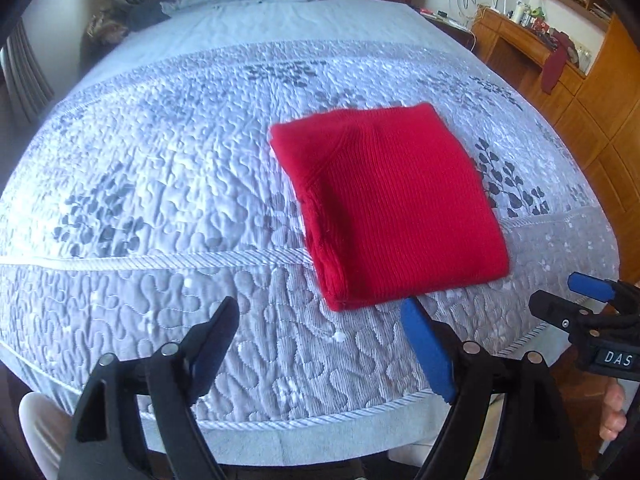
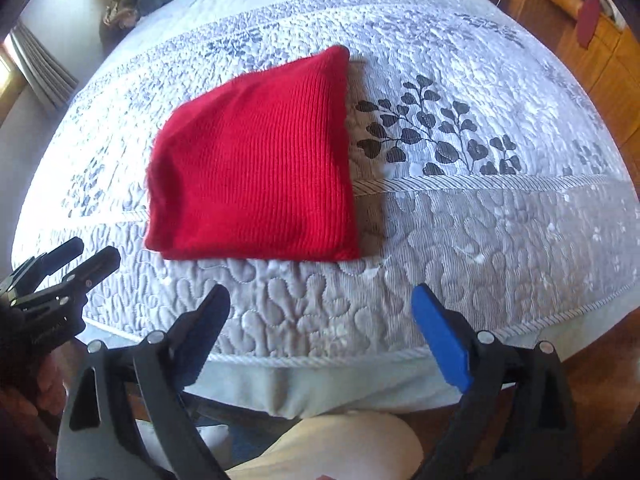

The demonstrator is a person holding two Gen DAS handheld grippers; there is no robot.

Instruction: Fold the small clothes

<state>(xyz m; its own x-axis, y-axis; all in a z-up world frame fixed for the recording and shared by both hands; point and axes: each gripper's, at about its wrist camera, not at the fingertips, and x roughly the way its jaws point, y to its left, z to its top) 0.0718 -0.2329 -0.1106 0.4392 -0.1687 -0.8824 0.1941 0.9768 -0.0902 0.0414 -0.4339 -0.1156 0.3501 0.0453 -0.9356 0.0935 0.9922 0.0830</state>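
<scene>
While folded into a neat square on the grey-and-white quilted bedspread (image 1: 160, 184), lies flat: red ribbed knit garment (image 1: 392, 204). Near its front edge, apart from it: left gripper (image 1: 324, 344) and right gripper (image 2: 320, 332), fingers spread wide, holding nothing.

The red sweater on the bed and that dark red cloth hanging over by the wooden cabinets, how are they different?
The red sweater is bright red; the hanging cloth is a darker maroon. The sweater lies flat on the bedspread, folded into a neat rectangle; the cloth droops unfolded off the wooden desk. The sweater sits near both grippers; the cloth is far across the room. Both are reddish fabric.
</scene>
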